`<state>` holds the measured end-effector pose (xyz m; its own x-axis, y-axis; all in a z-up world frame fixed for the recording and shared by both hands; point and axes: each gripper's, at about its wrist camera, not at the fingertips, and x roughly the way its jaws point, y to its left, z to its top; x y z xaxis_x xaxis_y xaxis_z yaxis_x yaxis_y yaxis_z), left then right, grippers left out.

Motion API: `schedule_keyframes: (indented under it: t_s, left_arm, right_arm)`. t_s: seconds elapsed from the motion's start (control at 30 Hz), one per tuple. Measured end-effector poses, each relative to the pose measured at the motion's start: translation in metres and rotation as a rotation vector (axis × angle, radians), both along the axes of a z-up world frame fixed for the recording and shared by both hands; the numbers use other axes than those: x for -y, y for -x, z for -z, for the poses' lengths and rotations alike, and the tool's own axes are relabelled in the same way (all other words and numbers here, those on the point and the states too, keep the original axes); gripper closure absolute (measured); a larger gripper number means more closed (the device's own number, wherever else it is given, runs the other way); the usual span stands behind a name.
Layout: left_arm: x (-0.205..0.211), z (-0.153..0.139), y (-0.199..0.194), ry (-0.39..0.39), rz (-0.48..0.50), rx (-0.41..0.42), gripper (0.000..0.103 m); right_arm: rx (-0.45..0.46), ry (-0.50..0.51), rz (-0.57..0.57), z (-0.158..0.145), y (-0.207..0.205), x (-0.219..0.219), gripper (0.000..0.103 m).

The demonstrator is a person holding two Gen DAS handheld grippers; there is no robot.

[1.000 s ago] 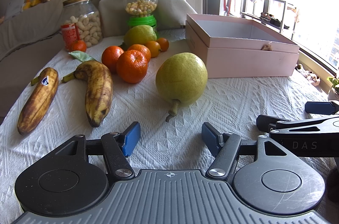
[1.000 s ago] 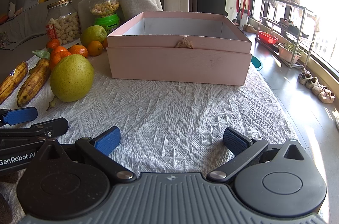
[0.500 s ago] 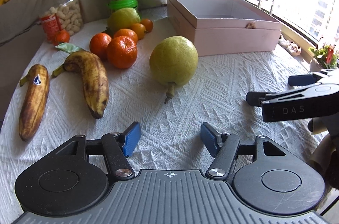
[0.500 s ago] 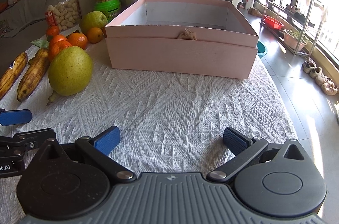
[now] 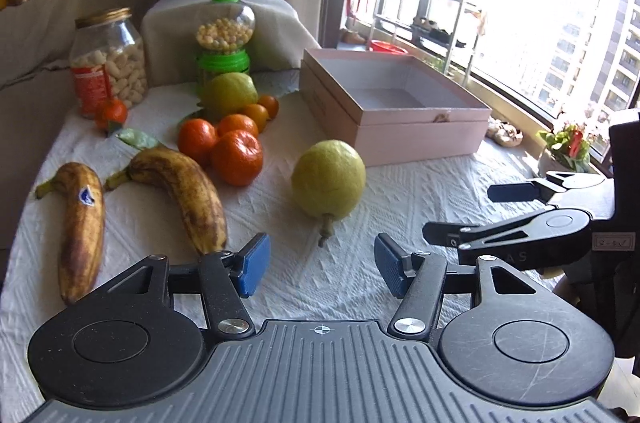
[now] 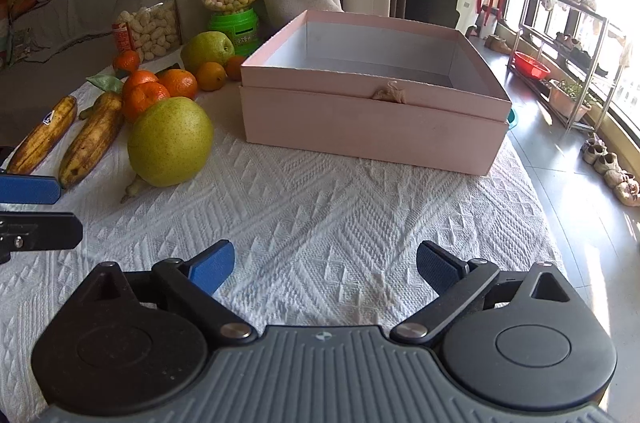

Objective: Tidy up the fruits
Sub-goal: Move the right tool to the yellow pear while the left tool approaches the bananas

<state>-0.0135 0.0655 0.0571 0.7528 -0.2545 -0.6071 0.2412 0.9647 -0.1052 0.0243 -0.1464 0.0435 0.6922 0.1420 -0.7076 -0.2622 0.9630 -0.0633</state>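
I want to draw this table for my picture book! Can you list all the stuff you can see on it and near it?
pears: 2, yellow-green; near pear on the white tablecloth, far pear by the dispenser
bananas: 2, brown-spotted; sticker banana at the cloth's left edge, other banana beside it
oranges: about 6, orange; cluster behind the bananas, one by the jar
box: 1, pink, open, empty; right of the fruit
jar: 1, clear, gold lid, pale snacks; back left
candy dispenser: 1, green; behind the far pear
shoe rack: 1, metal; by the window
left gripper: black, blue pads, open, empty
right gripper: same, open, empty
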Motion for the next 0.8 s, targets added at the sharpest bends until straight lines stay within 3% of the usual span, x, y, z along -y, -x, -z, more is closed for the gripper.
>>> schedule_keyframes:
  t_s: [0.13,0.3,0.37,0.47,0.67,0.8]
  left_arm:
    - [-0.028,-0.009,-0.018,0.030,-0.103,0.010,0.040]
    - [-0.056,-0.010,-0.033,0.084,-0.180,0.012,0.040]
    - [-0.060,-0.010,-0.035,0.102,-0.170,0.019,0.040]
    - [-0.056,-0.009,-0.036,0.119,-0.119,0.029,0.040]
    - [-0.045,-0.001,-0.047,0.143,-0.030,0.038,0.040]
    - [-0.035,0.005,-0.045,0.089,0.053,0.043,0.040]
  right_arm:
    - [0.019,-0.119,-0.115,-0.015,0.002,-0.034,0.008]
    - [-0.049,-0.183,-0.174,-0.008,-0.018,-0.072,0.041]
    - [-0.056,-0.169,-0.173,-0.004,-0.025,-0.082,0.045]
    - [-0.023,-0.134,-0.171,-0.009,-0.029,-0.083,0.066]
    - [0.014,-0.148,-0.185,-0.032,-0.044,-0.072,0.069]
    - [-0.013,-0.192,-0.221,-0.035,-0.062,-0.073,0.069]
